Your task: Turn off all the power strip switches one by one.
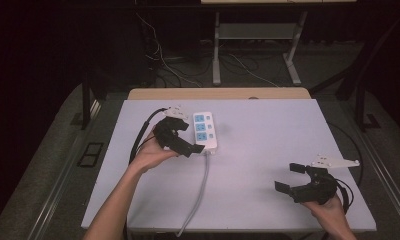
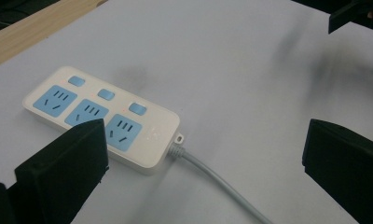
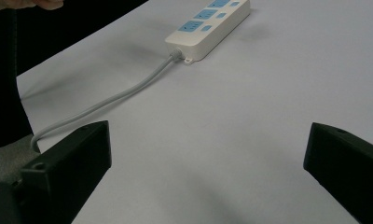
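L claw (image 1: 180, 135): released, jaws wide, hovering just beside white power strip (image 1: 205, 131) w/ blue sockets, far-left area of desk (image 1: 268, 150). Grey cord (image 1: 200, 187) runs off near edge. R claw (image 1: 293, 177): released, well apart, near-right corner.

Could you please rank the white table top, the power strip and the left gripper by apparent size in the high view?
1. white table top
2. and 3. power strip and left gripper: look alike, unsure.
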`<state>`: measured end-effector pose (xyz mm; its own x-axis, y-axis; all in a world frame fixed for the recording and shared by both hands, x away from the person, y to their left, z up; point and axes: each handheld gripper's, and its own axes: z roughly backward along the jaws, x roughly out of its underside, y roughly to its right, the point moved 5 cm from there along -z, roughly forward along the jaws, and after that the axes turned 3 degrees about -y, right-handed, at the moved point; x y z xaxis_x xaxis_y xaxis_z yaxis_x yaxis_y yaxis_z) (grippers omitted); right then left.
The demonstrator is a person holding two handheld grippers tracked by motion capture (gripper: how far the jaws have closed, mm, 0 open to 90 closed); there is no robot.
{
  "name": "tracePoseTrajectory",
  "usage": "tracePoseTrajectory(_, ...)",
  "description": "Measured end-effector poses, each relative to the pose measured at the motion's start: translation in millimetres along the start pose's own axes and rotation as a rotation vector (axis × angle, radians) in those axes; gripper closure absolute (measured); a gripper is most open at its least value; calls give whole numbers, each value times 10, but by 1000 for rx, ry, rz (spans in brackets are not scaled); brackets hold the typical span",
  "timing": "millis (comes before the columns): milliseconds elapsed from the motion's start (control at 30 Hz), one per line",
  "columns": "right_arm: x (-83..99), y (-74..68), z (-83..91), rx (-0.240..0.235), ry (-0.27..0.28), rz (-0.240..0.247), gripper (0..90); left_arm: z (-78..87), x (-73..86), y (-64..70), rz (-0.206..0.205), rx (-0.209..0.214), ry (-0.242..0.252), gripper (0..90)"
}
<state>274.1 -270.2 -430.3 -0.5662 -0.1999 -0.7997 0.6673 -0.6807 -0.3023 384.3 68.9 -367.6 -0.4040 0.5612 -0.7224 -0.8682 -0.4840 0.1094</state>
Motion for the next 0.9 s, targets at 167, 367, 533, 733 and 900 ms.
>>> tracePoseTrajectory(167, 2, 1, 2, 5, -2, 3, 6, -50, -50, -85, -2, -3, -14, 0)
tracePoseTrajectory(367, 5, 11, 1, 6, -4, 2, 6, -135, -89, -154, -5, 4, -27, 8)
tracePoseTrajectory(533, 8, 15, -1, 9, -5, -2, 6, -214, -130, -238, 1, 11, -33, 48)
tracePoseTrajectory(733, 9, 24, 3, 6, -4, -11, 6, -261, -185, -295, 7, 17, -32, 128)
tracePoseTrajectory(900, 10, 19, 5, 7, -6, -9, 6, -309, -247, -333, 8, 13, -33, 158)
